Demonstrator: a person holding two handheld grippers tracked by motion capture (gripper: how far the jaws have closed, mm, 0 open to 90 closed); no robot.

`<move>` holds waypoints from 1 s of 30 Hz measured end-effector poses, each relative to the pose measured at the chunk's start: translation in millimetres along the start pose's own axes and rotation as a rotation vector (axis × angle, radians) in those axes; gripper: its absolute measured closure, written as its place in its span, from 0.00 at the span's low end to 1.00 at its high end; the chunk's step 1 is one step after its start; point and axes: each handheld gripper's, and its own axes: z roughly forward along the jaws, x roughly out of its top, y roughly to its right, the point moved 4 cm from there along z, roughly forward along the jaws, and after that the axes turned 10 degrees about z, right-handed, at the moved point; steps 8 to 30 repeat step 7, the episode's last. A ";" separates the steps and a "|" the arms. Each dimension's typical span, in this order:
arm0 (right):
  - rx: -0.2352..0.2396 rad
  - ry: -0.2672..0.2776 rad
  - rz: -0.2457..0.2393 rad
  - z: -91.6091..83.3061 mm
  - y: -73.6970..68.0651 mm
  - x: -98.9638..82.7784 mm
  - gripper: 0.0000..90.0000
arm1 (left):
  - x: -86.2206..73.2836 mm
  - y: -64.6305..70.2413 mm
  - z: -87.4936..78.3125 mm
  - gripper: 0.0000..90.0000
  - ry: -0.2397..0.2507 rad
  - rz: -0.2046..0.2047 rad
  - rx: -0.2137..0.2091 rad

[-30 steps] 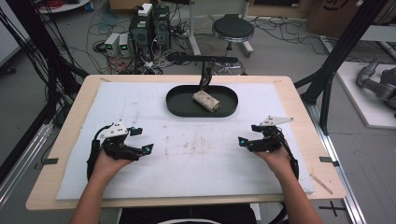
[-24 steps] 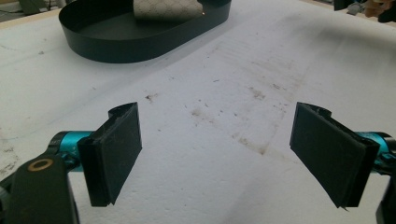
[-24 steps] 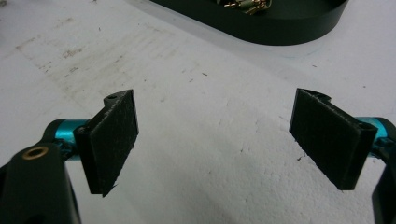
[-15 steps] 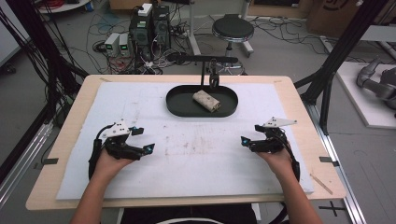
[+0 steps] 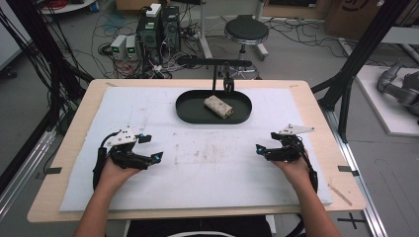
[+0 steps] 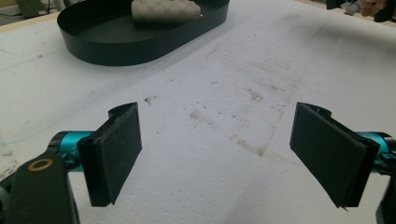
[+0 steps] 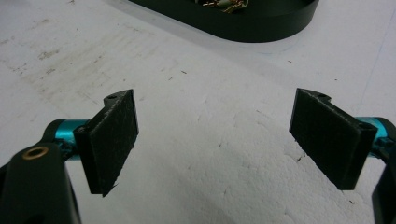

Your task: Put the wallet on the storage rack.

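fingers [image 6: 116, 154] apart; tray [image 6: 116, 46] ahead, perhaps holding a roll [image 6: 163, 10].

Left gripper [image 5: 148, 148]: held low in the person's left hand [image 5: 114, 170], jaws spread wide with nothing between them, tips aimed forward and inward toward the other gripper.
Right gripper [image 5: 263, 149]: held low in the right hand [image 5: 295, 168], jaws likewise wide apart and empty, tips aimed inward toward the left gripper.
Forearms: both bare, angled slightly inward.
Spacing: the two grippers are well apart, roughly level with each other.
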 end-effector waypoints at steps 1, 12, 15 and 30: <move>0.000 -0.002 0.000 0.1 0.1 -0.1 0.18 | 0.0 0.1 0.1 0.19 0.000 -0.001 0.001; 0.002 -0.008 -0.003 0.9 1.6 -0.5 0.18 | 0.0 -0.4 0.1 0.19 0.000 -0.002 -0.001; 0.002 -0.008 -0.003 0.9 1.6 -0.5 0.18 | 0.0 -0.4 0.1 0.19 0.000 -0.002 -0.001; 0.002 -0.008 -0.003 0.9 1.6 -0.5 0.18 | 0.0 -0.4 0.1 0.19 0.000 -0.002 -0.001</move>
